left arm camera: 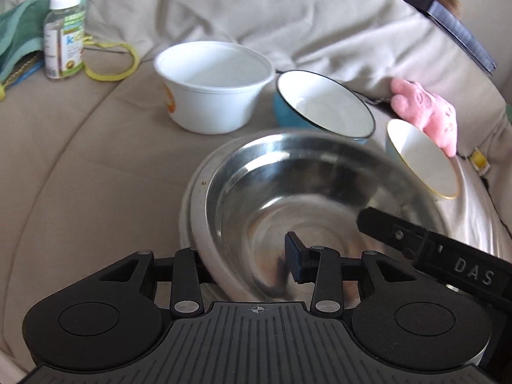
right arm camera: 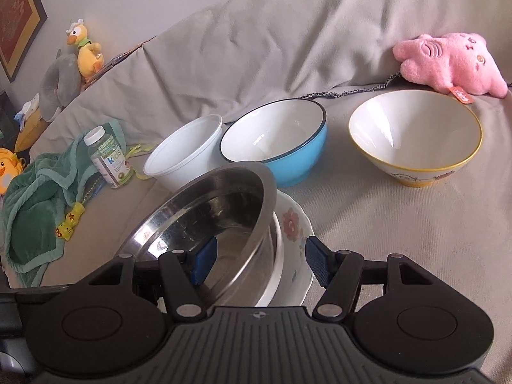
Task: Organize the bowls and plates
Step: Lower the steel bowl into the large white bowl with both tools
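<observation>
Stacking step: steel bowl [right arm camera: 204, 220] sat tilted in floral plate [right arm camera: 296, 224], just in front of blue bowl [right arm camera: 281, 144]. Both grippers — left [left arm camera: 246, 256], right [right arm camera: 259, 256] — straddled its rim, jaws spread, w/ no pinch. Next, prob. level it.

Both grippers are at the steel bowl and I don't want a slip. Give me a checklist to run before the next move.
1. Right gripper around the steel bowl wall, one pad inside: ok.
2. Only the steel bowl between the right jaws: not ok, the floral plate rim is between them too.
3. Left gripper grip: cannot tell, one pad is inside the bowl and the other finger is hidden behind the rims.
4. Steel bowl level: not ok, tilted on the plate.
5. Blue bowl, white tub and yellow-rimmed bowl out of the way: ok, all stand behind.
</observation>
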